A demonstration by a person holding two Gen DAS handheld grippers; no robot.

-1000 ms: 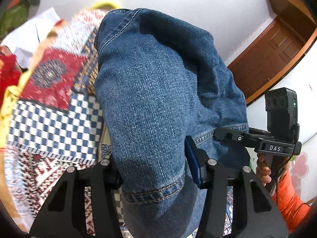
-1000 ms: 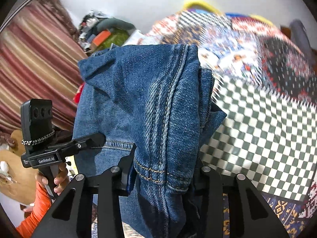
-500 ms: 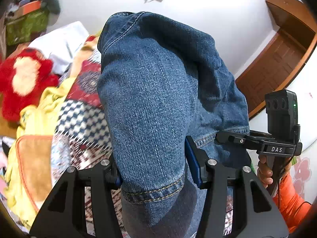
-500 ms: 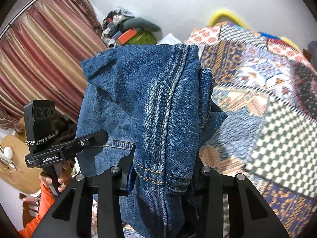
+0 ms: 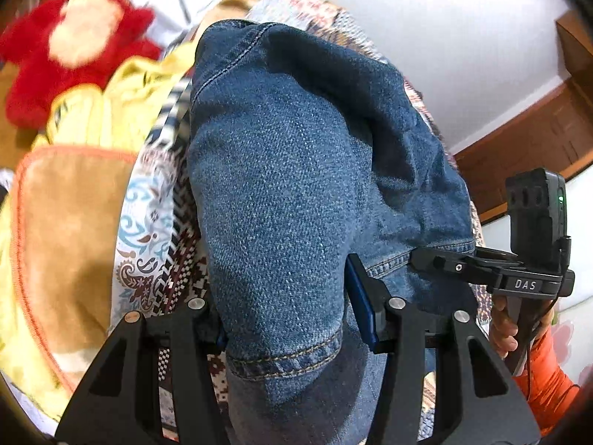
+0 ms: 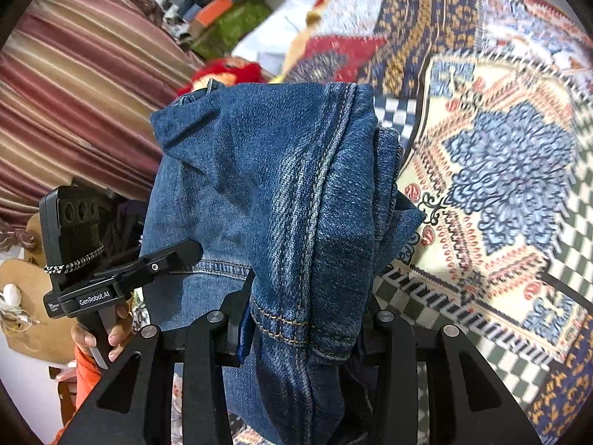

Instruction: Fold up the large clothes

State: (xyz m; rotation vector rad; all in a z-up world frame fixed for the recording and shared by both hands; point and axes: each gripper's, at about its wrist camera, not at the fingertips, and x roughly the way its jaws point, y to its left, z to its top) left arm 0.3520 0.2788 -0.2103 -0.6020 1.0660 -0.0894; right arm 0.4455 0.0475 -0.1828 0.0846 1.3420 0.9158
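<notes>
A pair of blue denim jeans [image 5: 289,193] is held up between both grippers above a patchwork bedspread [image 6: 500,170]. My left gripper [image 5: 285,315] is shut on a hemmed edge of the jeans, which drape forward over its fingers. My right gripper [image 6: 307,319] is shut on another hemmed, seamed edge of the jeans [image 6: 281,193]. Each wrist view shows the other gripper gripping the denim at the side: the right one [image 5: 459,267] and the left one [image 6: 155,267].
A red plush toy [image 5: 70,44] lies at the head of the bed beside yellow bedding [image 5: 107,111] and a tan cushion [image 5: 70,230]. Striped curtains [image 6: 81,89] and piled items [image 6: 222,11] stand left. A wooden door [image 5: 537,141] is on the right.
Both grippers have tipped down and swung left toward the bed with the jeans still clamped. The plush toy and cushion have come closer in the left view.
</notes>
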